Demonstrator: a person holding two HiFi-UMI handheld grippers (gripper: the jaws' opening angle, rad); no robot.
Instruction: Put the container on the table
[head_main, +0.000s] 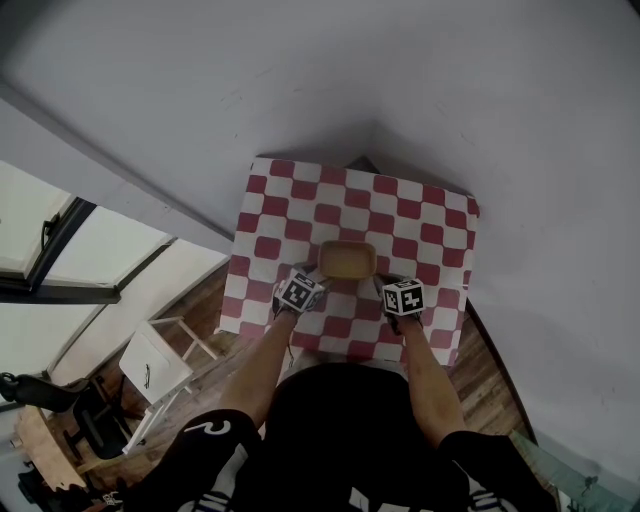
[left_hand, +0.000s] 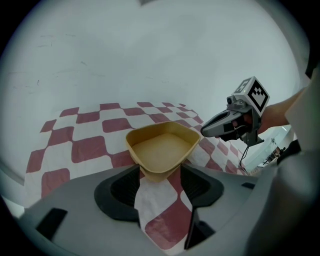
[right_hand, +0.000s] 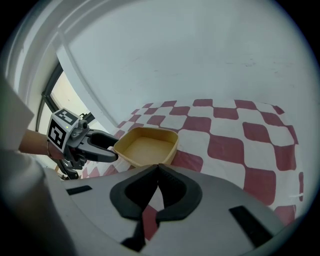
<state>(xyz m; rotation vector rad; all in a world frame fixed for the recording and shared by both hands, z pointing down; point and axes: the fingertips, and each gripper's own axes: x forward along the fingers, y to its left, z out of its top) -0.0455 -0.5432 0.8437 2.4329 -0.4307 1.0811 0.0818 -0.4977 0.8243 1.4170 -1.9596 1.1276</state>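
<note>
While the tan square container (head_main: 347, 258) sat upright and empty on the red-and-white checked tablecloth (head_main: 430, 215), near the table's front edge, the two grippers flanked its near corners. The left gripper (left_hand: 160, 176) held its jaws apart, and the container's near corner reached down between them, with the pads just beside its sloping walls on either side and the wider rim spreading above their tips. The right gripper (right_hand: 158, 167) had its jaws pressed together with nothing between them, their joined tips pointing at the container's other near corner and lying just short of it. In the head view both marker cubes showed at about the same height, one at each side of the container, with the person's forearms running back from them toward the dark shirt. The cloth hung over the table's front edge. A plain pale wall (head_main: 420, 90) rose behind the table. To the left, on the wooden floor (head_main: 205, 300), stood a small white stool (head_main: 155, 365), well apart from the table, beside a tall window.
</note>
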